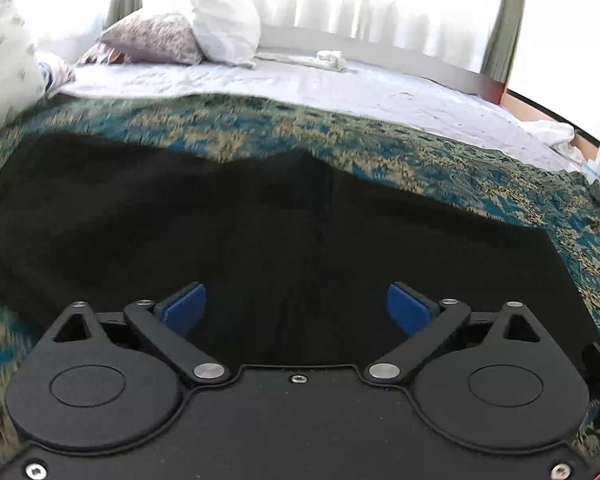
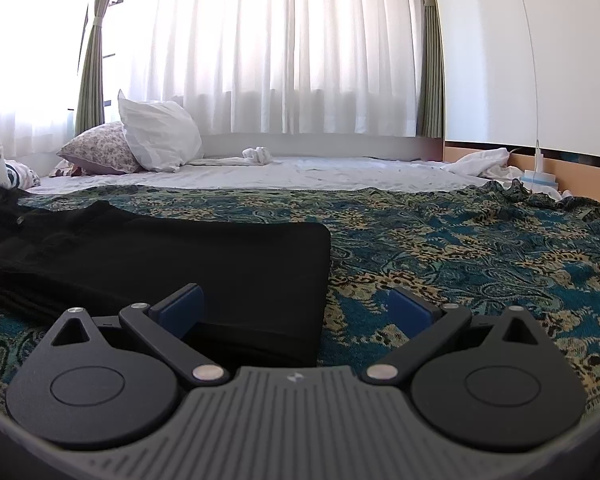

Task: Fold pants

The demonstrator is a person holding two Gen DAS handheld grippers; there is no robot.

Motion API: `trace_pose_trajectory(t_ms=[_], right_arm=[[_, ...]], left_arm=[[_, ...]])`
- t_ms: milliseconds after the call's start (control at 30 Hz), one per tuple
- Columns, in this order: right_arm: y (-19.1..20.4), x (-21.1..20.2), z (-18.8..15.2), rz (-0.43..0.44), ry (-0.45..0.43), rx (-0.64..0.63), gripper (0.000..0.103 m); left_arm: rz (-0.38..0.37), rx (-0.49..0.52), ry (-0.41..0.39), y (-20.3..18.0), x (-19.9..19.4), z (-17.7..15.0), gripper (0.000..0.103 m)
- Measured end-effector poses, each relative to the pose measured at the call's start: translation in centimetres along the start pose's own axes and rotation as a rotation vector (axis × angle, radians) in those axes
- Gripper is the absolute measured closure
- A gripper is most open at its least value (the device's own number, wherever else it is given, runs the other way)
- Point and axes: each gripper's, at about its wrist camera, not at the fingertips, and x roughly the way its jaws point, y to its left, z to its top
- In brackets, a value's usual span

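Note:
Black pants (image 1: 260,224) lie spread on a teal and tan patterned bedspread (image 1: 480,168). My left gripper (image 1: 297,306) hovers over the middle of the dark cloth, its blue pads (image 1: 186,308) wide apart with nothing pinched between them. In the right wrist view the pants (image 2: 204,256) lie folded flat, with a straight right edge. My right gripper (image 2: 296,306) stands open over that right edge, its left pad (image 2: 180,306) above the cloth and its right pad (image 2: 408,308) above the bedspread (image 2: 480,256).
A white sheet (image 2: 300,176) covers the far half of the bed. Pillows (image 2: 156,136) are stacked at the back left. A small white cloth bundle (image 2: 258,155) lies by the headboard, more white fabric (image 2: 484,164) at the right. Sheer curtains (image 2: 276,48) hang behind.

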Motion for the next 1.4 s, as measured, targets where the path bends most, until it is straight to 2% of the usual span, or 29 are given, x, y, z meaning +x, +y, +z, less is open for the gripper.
trace_pose_trajectory(t_ms=[100, 167, 233, 267, 300, 367, 567, 767, 900, 933, 1100, 1233, 1400], right_arm=[[0.1, 0.0, 0.0, -0.008, -0.003, -0.003, 0.000], [0.1, -0.1, 0.0, -0.011, -0.005, -0.004, 0.000], [0.2, -0.2, -0.1, -0.011, -0.007, -0.005, 0.000], [0.3, -0.3, -0.1, -0.011, -0.007, -0.007, 0.000], [0.3, -0.3, -0.1, -0.010, -0.008, -0.008, 0.000], [0.3, -0.4, -0.1, -0.010, -0.008, -0.009, 0.000], [0.4, -0.5, 0.0, -0.010, -0.011, -0.012, 0.000], [0.5, -0.6, 0.0, -0.012, -0.013, -0.018, 0.000], [0.4, -0.7, 0.0, -0.008, -0.013, -0.008, 0.000], [0.3, -0.7, 0.0, -0.004, -0.007, -0.007, 0.000], [0.4, -0.2, 0.0, 0.000, 0.056, -0.028, 0.000], [0.7, 0.2, -0.4, 0.004, 0.103, -0.069, 0.000], [-1.1, 1.0, -0.3, 0.057, 0.166, 0.065, 0.000]], left_arm=[[0.006, -0.072, 0.050, 0.5, 0.4, -1.2, 0.005], [0.019, -0.065, 0.018, 0.3, 0.0, -1.8, 0.008], [0.042, -0.048, 0.017, -0.1, -0.3, -2.1, 0.034], [0.064, -0.026, 0.003, -0.5, -0.6, -2.3, 0.064], [0.063, -0.008, -0.004, -0.7, -0.8, -2.4, 0.079], [0.038, -0.028, -0.009, -0.8, -1.5, -2.4, 0.085], [0.054, -0.024, -0.009, -0.7, -2.1, -2.7, 0.086], [0.154, 0.146, -0.042, -2.2, -1.9, -3.1, 0.085], [0.181, 0.146, -0.041, -2.0, -1.6, -3.3, 0.085], [0.198, 0.142, -0.019, -1.8, -1.3, -3.3, 0.085], [0.179, 0.146, -0.049, -1.0, -1.6, -4.2, 0.085], [0.148, 0.108, -0.049, -0.2, -2.1, -4.2, 0.084], [0.134, 0.105, -0.067, 0.3, -2.3, -4.6, 0.081]])
